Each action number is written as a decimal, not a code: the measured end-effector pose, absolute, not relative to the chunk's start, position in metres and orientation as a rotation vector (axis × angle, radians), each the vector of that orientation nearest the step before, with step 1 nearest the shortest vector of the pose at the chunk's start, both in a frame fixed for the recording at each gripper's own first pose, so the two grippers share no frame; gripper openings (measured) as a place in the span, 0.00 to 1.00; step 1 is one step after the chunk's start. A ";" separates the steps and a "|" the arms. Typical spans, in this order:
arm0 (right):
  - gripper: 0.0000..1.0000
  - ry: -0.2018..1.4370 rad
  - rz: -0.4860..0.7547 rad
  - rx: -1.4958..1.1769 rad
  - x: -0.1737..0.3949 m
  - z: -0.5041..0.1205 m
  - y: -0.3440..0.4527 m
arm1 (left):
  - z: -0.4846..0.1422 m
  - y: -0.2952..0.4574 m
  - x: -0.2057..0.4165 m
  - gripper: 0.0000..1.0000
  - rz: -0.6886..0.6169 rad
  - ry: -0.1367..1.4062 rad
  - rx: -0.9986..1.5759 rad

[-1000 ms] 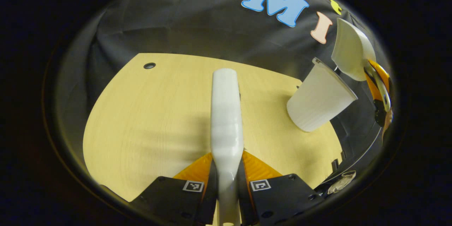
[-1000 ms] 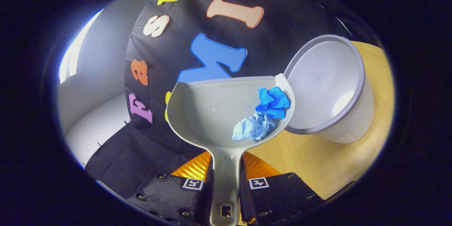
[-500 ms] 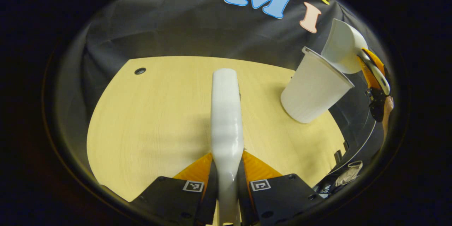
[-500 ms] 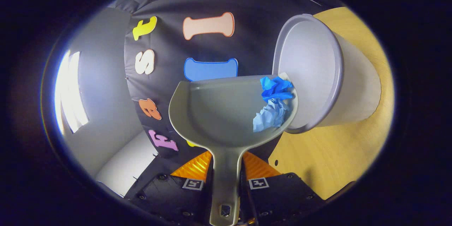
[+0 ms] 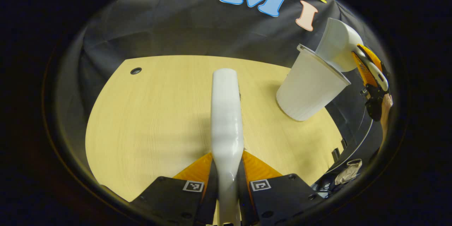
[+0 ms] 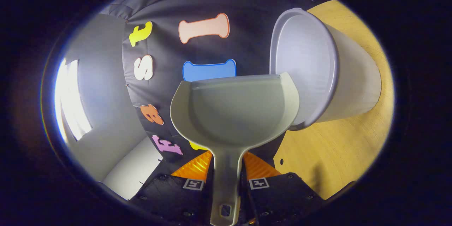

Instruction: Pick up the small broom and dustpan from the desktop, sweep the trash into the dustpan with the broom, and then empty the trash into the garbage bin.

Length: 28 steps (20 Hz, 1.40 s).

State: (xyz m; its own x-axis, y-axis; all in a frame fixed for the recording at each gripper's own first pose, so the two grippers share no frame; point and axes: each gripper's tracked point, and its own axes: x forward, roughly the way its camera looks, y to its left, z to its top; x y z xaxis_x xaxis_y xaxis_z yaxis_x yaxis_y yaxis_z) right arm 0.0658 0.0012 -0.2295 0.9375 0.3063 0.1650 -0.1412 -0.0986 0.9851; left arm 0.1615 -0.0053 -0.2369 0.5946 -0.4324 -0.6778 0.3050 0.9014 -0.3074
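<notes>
the grey plastic dustpan (image 6: 235, 113) is clamped by its handle between the right gripper (image 6: 226, 174) fingers, tilted over the white plastic bin (image 6: 325, 74); the white broom handle (image 5: 226, 120) is pinched between the left gripper (image 5: 226, 178) fingers.

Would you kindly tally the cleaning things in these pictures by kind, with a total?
Brooms: 1, the broom in the left gripper.
Dustpans: 1, the dustpan in the right gripper.
Bins: 1, the garbage bin.
Total: 3.

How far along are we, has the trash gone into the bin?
Looks dumped: the dustpan, clamped by the right tongs, is empty and tipped against the bin rim. I can't see trash inside the bin. The left tongs hold the broom over the desktop. Nothing obvious left.
</notes>
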 end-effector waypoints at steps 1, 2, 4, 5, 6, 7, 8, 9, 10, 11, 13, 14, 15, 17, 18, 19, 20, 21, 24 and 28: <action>0.32 0.131 0.373 1.609 0.066 -0.229 0.004 | -0.237 -0.005 0.161 0.34 -0.429 0.832 -0.172; 0.32 0.135 0.368 1.588 0.066 -0.229 0.006 | -0.238 -0.003 0.161 0.36 -0.426 0.834 -0.178; 0.32 0.150 0.356 1.534 0.064 -0.229 0.011 | -0.239 0.001 0.161 0.36 -0.420 0.831 -0.189; 0.32 0.156 0.349 1.499 0.063 -0.229 0.014 | -0.239 0.004 0.161 0.36 -0.416 0.831 -0.195; 0.32 0.161 0.343 1.459 0.062 -0.230 0.017 | -0.240 0.007 0.161 0.36 -0.411 0.832 -0.201; 0.32 0.168 0.338 1.416 0.061 -0.230 0.022 | -0.240 0.011 0.160 0.34 -0.405 0.831 -0.206; 0.32 0.177 0.332 1.376 0.061 -0.231 0.026 | -0.242 0.013 0.160 0.36 -0.398 0.832 -0.209; 0.32 0.189 0.325 1.335 0.060 -0.232 0.032 | -0.243 0.017 0.160 0.36 -0.390 0.832 -0.213; 0.32 0.202 0.320 1.295 0.060 -0.232 0.037 | -0.245 0.021 0.159 0.36 -0.380 0.832 -0.217; 0.32 0.214 0.314 1.253 0.058 -0.235 0.041 | -0.246 0.026 0.160 0.36 -0.367 0.832 -0.221; 0.32 0.232 0.298 1.167 0.056 -0.237 0.049 | -0.249 0.037 0.159 0.36 -0.345 0.827 -0.219; 0.32 0.238 0.292 1.125 0.056 -0.237 0.054 | -0.251 0.039 0.156 0.36 -0.342 0.824 -0.215; 0.32 0.243 0.288 1.084 0.056 -0.238 0.059 | -0.252 0.043 0.155 0.36 -0.341 0.821 -0.211; 0.32 0.257 0.276 1.005 0.056 -0.241 0.071 | -0.255 0.048 0.154 0.34 -0.341 0.819 -0.204; 0.32 0.267 0.270 0.972 0.054 -0.241 0.077 | -0.258 0.051 0.153 0.36 -0.339 0.823 -0.200; 0.32 0.277 0.264 0.940 0.052 -0.243 0.082 | -0.260 0.053 0.152 0.35 -0.339 0.826 -0.200; 0.32 0.285 0.253 0.907 0.050 -0.245 0.088 | -0.263 0.056 0.151 0.36 -0.339 0.829 -0.201; 0.32 0.295 0.241 0.867 0.047 -0.250 0.095 | -0.265 0.060 0.150 0.36 -0.338 0.833 -0.199; 0.32 0.324 0.186 0.716 0.040 -0.263 0.114 | -0.275 0.074 0.150 0.35 -0.327 0.843 -0.185; 0.32 0.366 0.135 0.556 0.028 -0.281 0.138 | -0.287 0.086 0.146 0.36 -0.327 0.877 -0.168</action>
